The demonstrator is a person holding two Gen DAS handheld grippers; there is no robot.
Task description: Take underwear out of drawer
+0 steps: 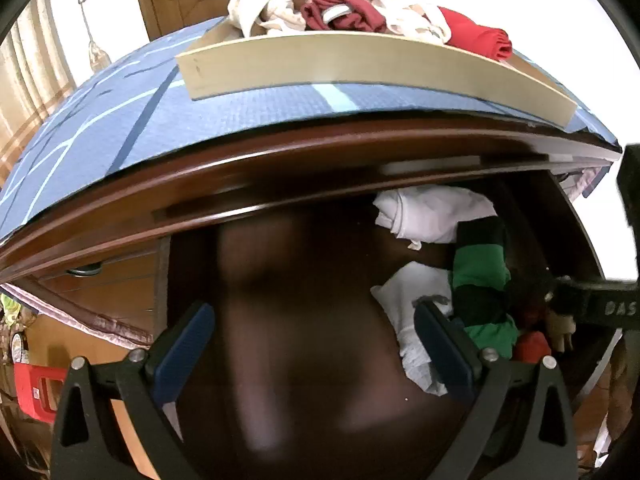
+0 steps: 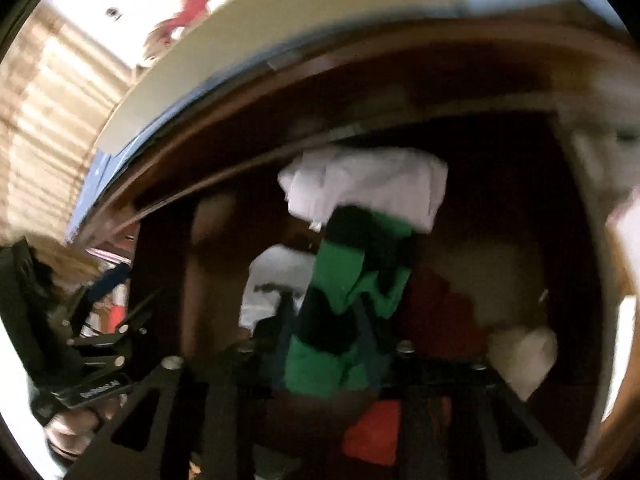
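Dresser (image 1: 280,168) of dark wood, top covered with a blue patterned cloth (image 1: 120,120); a pale wooden tray (image 1: 360,60) on it carries a heap of cream and red garments (image 1: 340,8). Open drawer (image 1: 304,320) below holds white garments at rear right and a red piece at front. Left gripper (image 1: 316,344) hovers over bare drawer floor, jaws spread, nothing between them. Right gripper (image 2: 332,340) pinches green-and-black striped underwear (image 2: 352,280), fabric rising above the closed fingers, over the drawer's right half. Partial lettering "DAS" legible on the right gripper body in left view.
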